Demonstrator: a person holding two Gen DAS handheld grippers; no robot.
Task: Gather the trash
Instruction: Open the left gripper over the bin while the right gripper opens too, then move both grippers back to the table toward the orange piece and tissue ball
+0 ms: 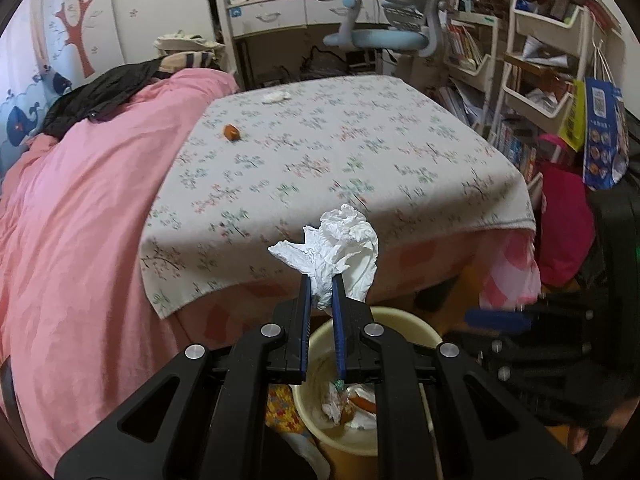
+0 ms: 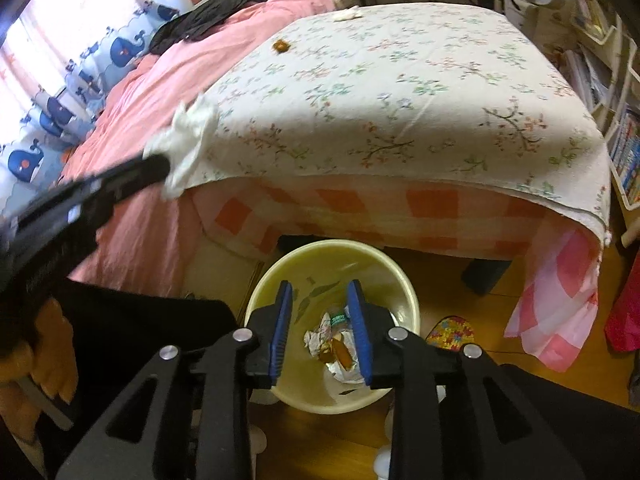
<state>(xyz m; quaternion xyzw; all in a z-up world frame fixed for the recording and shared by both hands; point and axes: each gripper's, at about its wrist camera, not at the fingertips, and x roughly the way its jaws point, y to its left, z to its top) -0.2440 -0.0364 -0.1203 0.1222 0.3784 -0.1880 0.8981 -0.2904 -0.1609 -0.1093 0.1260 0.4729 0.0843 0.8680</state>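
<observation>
Jaws of our left gripper [image 1: 323, 292] are clenched on a crumpled white tissue [image 1: 336, 248], which sticks out fwd beyond the tips, w/ a loose flap drooping off its right side. Jaws of our right gripper [image 2: 320, 300] stand parted w/ nothing between them, aimed straight down into the bin.

Key relation for the coming move: the tissue is not yet over the bin mouth. In the left wrist view the cream bin [image 1: 400, 316] sits below and behind the tips, under the gripper body, while the wad itself hangs against the bed's near edge. In the right wrist view the same tissue [image 2: 188, 140] shows up high and to the left of the bin [image 2: 280, 276], over the corner where the pink duvet [image 2: 132, 208] meets the floral sheet [image 2: 400, 92]. So we judge the left hand must carry it down and toward the right gripper's side before letting go; released now it would prob. land on the floor or the bed edge. The drooping flap could also catch the rim.

Inside the bin: trash already there [image 2: 336, 348], crumpled paper, something orange-brown, a small green-topped item.

Further out, on the sheet, an orange-brown scrap [image 1: 231, 133] lies toward the pink duvet side, and a white wad [image 1: 276, 96] lies near the far edge; both look uncollected. Neither hand is close to them; with empty jaws the right looks freer to fetch one next
</observation>
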